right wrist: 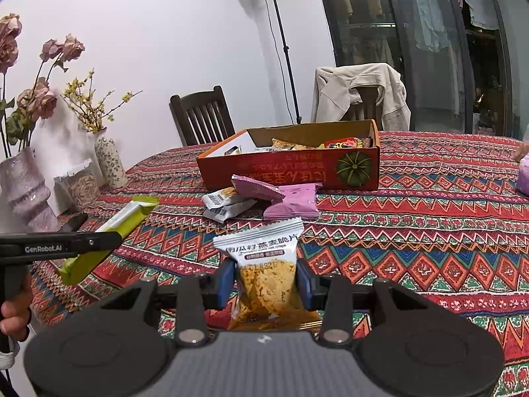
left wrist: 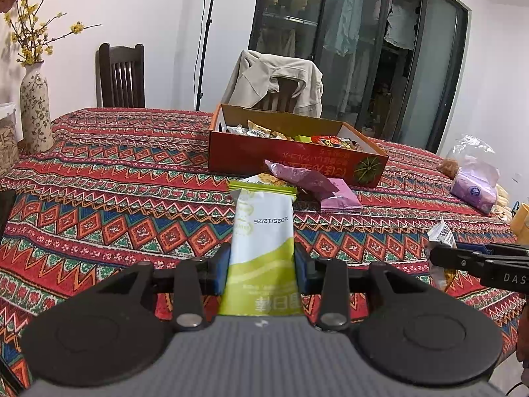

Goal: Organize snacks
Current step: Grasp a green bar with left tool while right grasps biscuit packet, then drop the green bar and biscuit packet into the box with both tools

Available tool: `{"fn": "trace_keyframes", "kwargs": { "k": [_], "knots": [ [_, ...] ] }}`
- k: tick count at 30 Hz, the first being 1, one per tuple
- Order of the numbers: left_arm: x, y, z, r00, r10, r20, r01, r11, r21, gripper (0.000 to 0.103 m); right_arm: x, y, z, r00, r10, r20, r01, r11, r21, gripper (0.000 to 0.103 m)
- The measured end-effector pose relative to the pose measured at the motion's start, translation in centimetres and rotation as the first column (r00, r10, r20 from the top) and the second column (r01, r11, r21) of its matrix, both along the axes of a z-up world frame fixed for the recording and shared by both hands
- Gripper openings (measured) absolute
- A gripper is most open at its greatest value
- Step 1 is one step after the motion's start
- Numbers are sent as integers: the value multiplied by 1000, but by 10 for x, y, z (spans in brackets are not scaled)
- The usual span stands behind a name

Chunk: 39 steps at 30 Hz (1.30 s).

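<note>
My left gripper is shut on a green-and-white snack bar packet, held above the tablecloth; it also shows in the right wrist view. My right gripper is shut on a clear oat-crisp packet with a white top; it shows at the right in the left wrist view. Ahead stands an open orange cardboard box holding several snacks. Two pink packets and two white packets lie in front of the box.
Vases with flowers and a jar stand at the table's left. A purple tissue pack and a plastic bag lie at the right. Two chairs, one draped with a jacket, stand behind the table.
</note>
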State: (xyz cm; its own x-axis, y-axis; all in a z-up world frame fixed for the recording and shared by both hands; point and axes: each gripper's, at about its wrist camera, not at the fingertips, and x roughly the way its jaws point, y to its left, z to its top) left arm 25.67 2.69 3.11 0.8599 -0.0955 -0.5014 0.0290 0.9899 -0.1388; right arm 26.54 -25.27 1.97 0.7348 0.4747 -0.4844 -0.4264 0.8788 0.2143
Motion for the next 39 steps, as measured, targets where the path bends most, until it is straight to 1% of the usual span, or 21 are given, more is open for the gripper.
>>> {"fn": "trace_keyframes", "kwargs": {
  "k": [4, 6, 9, 12, 14, 16, 18, 21, 24, 27, 29, 30, 31, 33, 34, 35, 36, 38, 39],
  "knots": [
    [12, 4, 5, 1000, -3, 11, 3, 1000, -11, 39, 9, 0, -1, 1000, -1, -3, 1, 1000, -3, 39],
    [22, 9, 14, 999, -14, 35, 15, 1000, -14, 39, 13, 0, 2, 1000, 1, 3, -1, 1000, -7, 39],
    [47, 18, 35, 996, -47, 82, 49, 999, -17, 39, 29, -3, 14, 999, 25, 21, -25, 1000, 16, 39],
    [85, 25, 57, 988, -80, 133, 82, 997, -12, 39, 54, -2, 33, 997, 46, 58, -48, 999, 21, 39],
    [119, 30, 68, 985, -92, 145, 93, 996, -4, 39, 72, 2, 49, 994, 55, 98, -55, 998, -1, 39],
    [155, 34, 76, 986, -95, 134, 99, 995, -25, 39, 92, 11, 63, 989, 68, 131, -64, 997, -34, 39],
    [198, 37, 80, 989, -104, 101, 110, 992, -56, 39, 116, 20, 76, 985, 88, 147, -83, 996, -39, 39],
    [266, 39, 80, 995, -93, 27, 96, 989, -115, 39, 171, 36, 86, 987, 114, 112, -114, 993, -2, 39],
    [330, 38, 67, 996, -59, -67, 47, 984, -175, 39, 239, 54, 84, 994, 103, 41, -104, 994, 22, 39],
    [378, 32, 47, 988, -10, -156, -18, 984, -177, 39, 309, 74, 66, 995, 67, -67, -67, 998, 14, 39],
    [401, 31, 34, 983, 3, -186, -33, 986, -163, 39, 348, 84, 52, 989, 31, -145, -27, 999, 24, 39],
    [410, 32, 28, 980, 21, -198, -52, 987, -153, 41, 365, 88, 45, 984, 17, -178, -12, 999, 31, 39],
    [417, 34, 23, 977, 43, -208, -74, 987, -143, 45, 380, 90, 37, 977, 1, -213, 8, 999, 41, 39],
    [425, 37, 14, 973, 86, -214, -112, 987, -114, 58, 407, 97, 25, 965, -30, -261, 45, 998, 50, 41],
    [425, 38, 12, 975, 87, -204, -110, 989, -101, 68, 415, 101, 19, 961, -43, -275, 58, 997, 49, 42],
    [424, 40, 12, 978, 85, -191, -104, 990, -91, 75, 424, 106, 14, 956, -56, -287, 70, 997, 41, 50],
    [420, 40, 13, 982, 76, -175, -91, 993, -81, 75, 431, 111, 10, 954, -59, -293, 72, 997, 34, 62],
    [414, 40, 17, 987, 53, -151, -62, 997, -55, 75, 437, 115, 8, 956, -70, -286, 83, 996, 36, 71],
    [410, 39, 20, 989, 48, -139, -54, 998, -42, 75, 438, 115, 8, 958, -74, -278, 87, 996, 34, 71]
  ]
}}
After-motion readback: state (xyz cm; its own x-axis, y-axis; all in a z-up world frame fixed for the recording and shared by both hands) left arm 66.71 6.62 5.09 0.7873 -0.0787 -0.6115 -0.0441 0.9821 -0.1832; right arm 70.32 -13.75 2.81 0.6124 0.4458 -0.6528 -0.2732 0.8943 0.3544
